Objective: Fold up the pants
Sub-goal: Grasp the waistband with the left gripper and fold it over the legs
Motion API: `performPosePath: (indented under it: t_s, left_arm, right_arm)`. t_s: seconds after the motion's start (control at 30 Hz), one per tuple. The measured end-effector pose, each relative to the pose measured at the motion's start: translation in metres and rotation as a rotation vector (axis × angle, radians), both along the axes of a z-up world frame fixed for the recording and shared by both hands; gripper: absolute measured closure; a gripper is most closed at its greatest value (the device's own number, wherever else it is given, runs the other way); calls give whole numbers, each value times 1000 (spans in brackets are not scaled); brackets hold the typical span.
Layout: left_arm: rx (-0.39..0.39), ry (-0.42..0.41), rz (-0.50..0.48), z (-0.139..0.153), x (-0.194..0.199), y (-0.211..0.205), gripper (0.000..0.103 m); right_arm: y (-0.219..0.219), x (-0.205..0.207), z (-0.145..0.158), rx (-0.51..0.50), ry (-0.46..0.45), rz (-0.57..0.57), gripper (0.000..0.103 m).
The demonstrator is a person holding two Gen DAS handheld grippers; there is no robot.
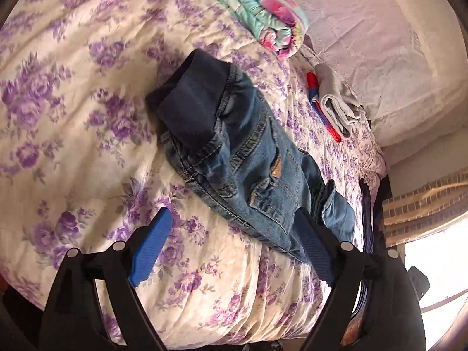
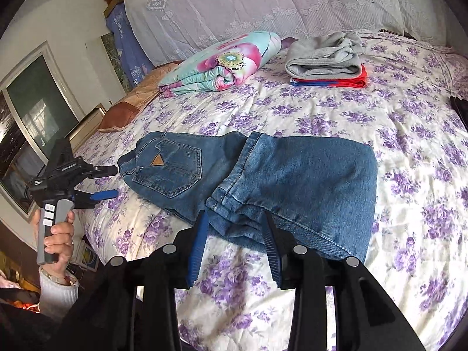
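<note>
Blue jeans (image 2: pixel 263 172) lie on the floral bed cover, legs folded over so the hems (image 2: pixel 234 204) rest near the front edge and the back pocket with a tan patch faces up. They also show in the left wrist view (image 1: pixel 239 158), dark waistband away from me. My right gripper (image 2: pixel 235 222) is open, its fingers either side of the folded hems, holding nothing. My left gripper (image 1: pixel 234 219) is open and empty just short of the jeans. It also shows in the right wrist view (image 2: pixel 105 182), beside the waistband end.
A rolled floral quilt (image 2: pixel 222 67) and a stack of folded grey and red-blue clothes (image 2: pixel 327 61) lie at the back of the bed (image 2: pixel 409 146). A brown pillow (image 2: pixel 128 105) lies at the left. The bed's front edge is just below the jeans.
</note>
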State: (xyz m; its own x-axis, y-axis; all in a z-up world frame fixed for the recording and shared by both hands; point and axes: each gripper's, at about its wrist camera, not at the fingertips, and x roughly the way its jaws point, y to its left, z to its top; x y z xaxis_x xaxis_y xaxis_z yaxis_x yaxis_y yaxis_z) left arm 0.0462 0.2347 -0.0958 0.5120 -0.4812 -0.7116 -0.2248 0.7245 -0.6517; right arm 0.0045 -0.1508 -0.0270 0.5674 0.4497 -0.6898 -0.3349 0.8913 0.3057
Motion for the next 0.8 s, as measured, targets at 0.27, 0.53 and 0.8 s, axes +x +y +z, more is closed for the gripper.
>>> performPosePath:
  t_s: [0.27, 0.53, 0.8]
  left_arm:
    - [60, -5, 35, -16, 59, -5, 46]
    - [304, -210, -22, 25, 28, -31, 66]
    - [208, -183, -55, 15, 35, -12, 66]
  right_arm:
    - [-6, 3, -13, 0, 44, -42, 65]
    - [22, 49, -18, 15, 177, 42, 52]
    - [113, 124, -28, -150, 191, 201, 94]
